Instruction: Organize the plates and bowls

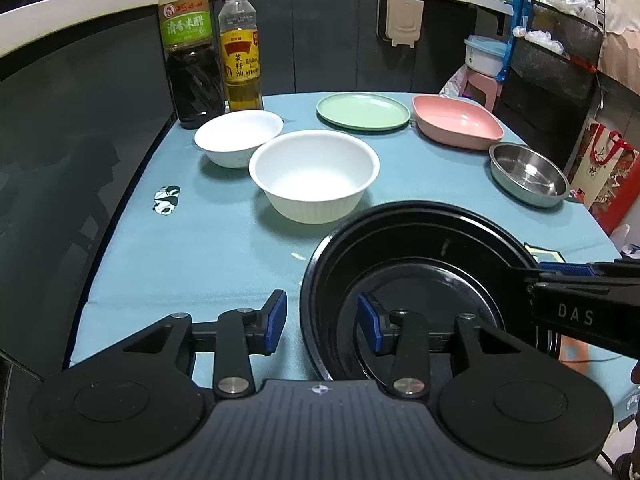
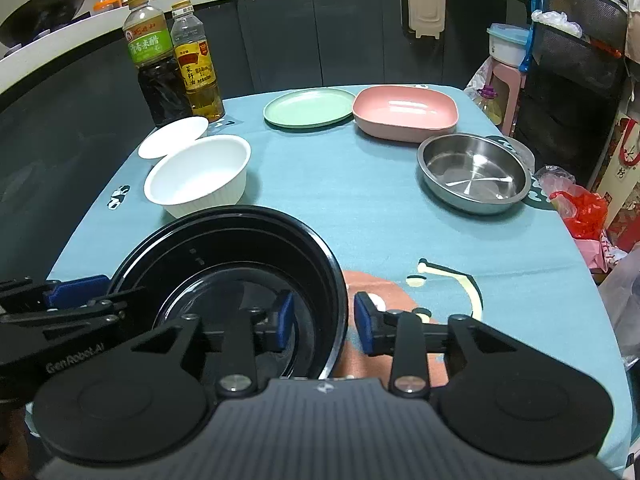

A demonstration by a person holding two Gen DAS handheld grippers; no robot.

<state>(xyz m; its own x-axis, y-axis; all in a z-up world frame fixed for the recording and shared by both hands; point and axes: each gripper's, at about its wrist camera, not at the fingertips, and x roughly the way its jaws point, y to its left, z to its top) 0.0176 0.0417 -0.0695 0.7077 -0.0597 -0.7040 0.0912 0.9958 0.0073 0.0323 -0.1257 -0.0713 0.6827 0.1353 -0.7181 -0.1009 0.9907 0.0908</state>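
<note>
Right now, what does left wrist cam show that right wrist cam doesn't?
Left wrist only: the small white bowl as an open bowl, clear of the ribbed white bowl.
Right wrist only: a red plastic bag off the table's right edge and the bear print on the cloth.
Both: black bowl, with the left claw and right claw astride opposite rims, pads not pressing.

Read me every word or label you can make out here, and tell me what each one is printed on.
"清香米醋": green label of the dark vinegar bottle.
"菜籽油": red-and-yellow label of the yellow oil bottle; its smaller print is too blurred.
"DAS": black body of the right hand-held gripper.
"GenRobot.AI": black body of the left hand-held gripper.
Red gift bag: characters too small to read.
</note>
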